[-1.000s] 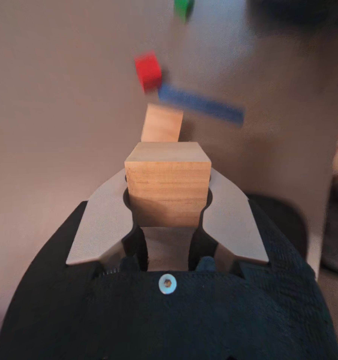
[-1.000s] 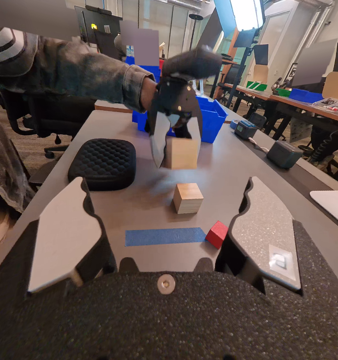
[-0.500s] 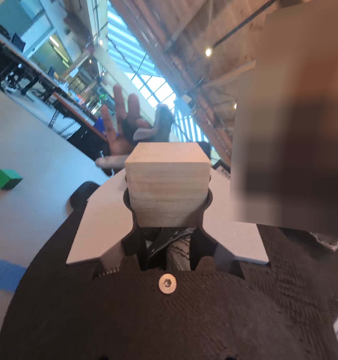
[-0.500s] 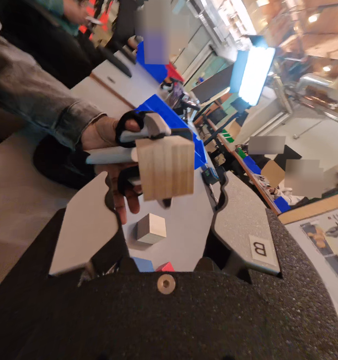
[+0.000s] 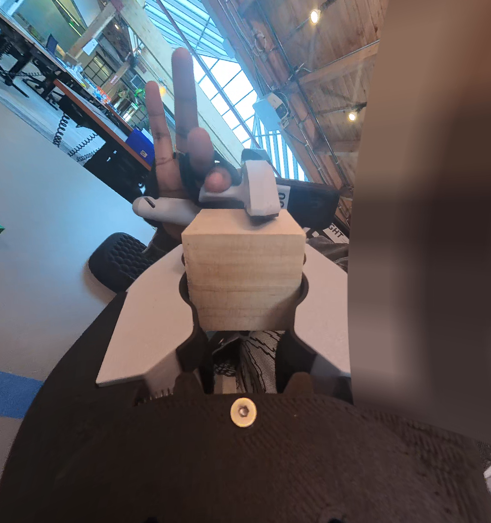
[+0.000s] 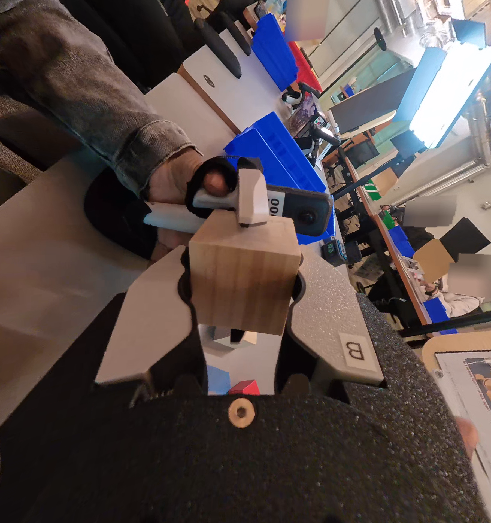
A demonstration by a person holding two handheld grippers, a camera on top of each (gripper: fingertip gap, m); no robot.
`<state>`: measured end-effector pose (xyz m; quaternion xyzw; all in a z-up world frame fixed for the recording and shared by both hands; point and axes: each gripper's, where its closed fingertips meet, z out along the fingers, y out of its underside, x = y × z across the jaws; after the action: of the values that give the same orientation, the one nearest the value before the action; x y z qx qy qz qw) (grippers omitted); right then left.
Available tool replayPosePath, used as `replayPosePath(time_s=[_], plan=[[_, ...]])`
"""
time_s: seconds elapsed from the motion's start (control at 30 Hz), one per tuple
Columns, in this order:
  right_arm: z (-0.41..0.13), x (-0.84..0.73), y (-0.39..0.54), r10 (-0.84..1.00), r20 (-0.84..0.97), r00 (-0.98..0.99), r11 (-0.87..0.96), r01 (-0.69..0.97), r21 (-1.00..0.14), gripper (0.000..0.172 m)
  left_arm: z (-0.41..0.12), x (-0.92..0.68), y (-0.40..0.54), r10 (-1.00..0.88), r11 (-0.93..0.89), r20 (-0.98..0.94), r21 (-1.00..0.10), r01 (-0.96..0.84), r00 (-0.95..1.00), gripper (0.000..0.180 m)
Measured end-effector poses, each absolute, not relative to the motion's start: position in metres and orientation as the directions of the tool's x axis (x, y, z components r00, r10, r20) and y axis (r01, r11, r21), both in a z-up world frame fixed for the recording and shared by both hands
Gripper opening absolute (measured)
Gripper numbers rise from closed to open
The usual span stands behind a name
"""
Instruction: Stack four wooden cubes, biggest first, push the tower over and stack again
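Left wrist view: wooden cube (image 5: 243,271) clamped between both grippers' fingers.

- The right tongs (image 6: 243,278) clamp a large wooden cube (image 6: 243,277) from both sides.
- The left tongs (image 6: 240,209) grip the same cube's far end.
- A red cube (image 6: 245,388) lies on the surface (image 6: 40,277) below.

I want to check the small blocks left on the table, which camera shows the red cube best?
The right wrist view: the red cube shows low between the tool's fingers, partly cut off, beside blue tape. The left wrist view shows no red cube.
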<state>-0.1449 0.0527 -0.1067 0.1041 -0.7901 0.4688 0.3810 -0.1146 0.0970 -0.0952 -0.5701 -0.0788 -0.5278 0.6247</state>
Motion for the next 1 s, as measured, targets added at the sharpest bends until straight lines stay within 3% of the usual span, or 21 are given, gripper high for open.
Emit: replayPosePath(time_s=[0.07, 0.17, 0.27, 0.33, 0.4, 0.53, 0.8, 1.0], plan=[[-0.106, -0.144, 0.057, 0.187, 0.695, -0.694, 0.557, -0.508, -0.657, 0.070, -0.094, -0.112, 0.097, -0.581, -0.206, 0.674, -0.664, 0.719, 0.456, 0.073], [-0.107, -0.147, 0.081, 0.197, 0.639, -0.744, 0.611, -0.416, -0.674, 0.069, -0.095, -0.128, 0.098, -0.505, -0.092, 0.527, -0.820, 0.564, 0.684, 0.103], [-0.135, -0.149, 0.120, 0.209, 0.493, -0.845, 0.740, -0.193, -0.644, 0.069, -0.110, -0.172, 0.093, -0.180, 0.041, 0.132, -0.989, 0.142, 0.975, 0.129], [-0.164, -0.142, 0.144, 0.227, 0.368, -0.902, 0.832, -0.017, -0.555, 0.069, -0.114, -0.199, 0.081, 0.027, 0.066, -0.143, -0.987, -0.145, 0.989, 0.134], [-0.194, -0.127, 0.158, 0.252, 0.221, -0.942, 0.891, 0.137, -0.432, 0.069, -0.117, -0.204, 0.073, 0.084, 0.080, -0.259, -0.961, -0.265, 0.962, 0.134], [-0.226, -0.099, 0.155, 0.278, 0.015, -0.960, 0.922, 0.263, -0.283, 0.069, -0.129, -0.205, 0.072, 0.054, 0.035, -0.179, -0.983, -0.181, 0.982, 0.134], [-0.252, -0.094, 0.166, 0.335, -0.024, -0.942, 0.937, 0.336, -0.100, 0.070, -0.145, -0.208, 0.072, 0.055, -0.035, -0.191, -0.981, -0.189, 0.980, 0.134], [-0.255, -0.094, 0.163, 0.330, -0.044, -0.943, 0.938, 0.333, -0.093, 0.070, -0.143, -0.209, 0.071, 0.058, -0.024, -0.184, -0.983, -0.183, 0.981, 0.134]])
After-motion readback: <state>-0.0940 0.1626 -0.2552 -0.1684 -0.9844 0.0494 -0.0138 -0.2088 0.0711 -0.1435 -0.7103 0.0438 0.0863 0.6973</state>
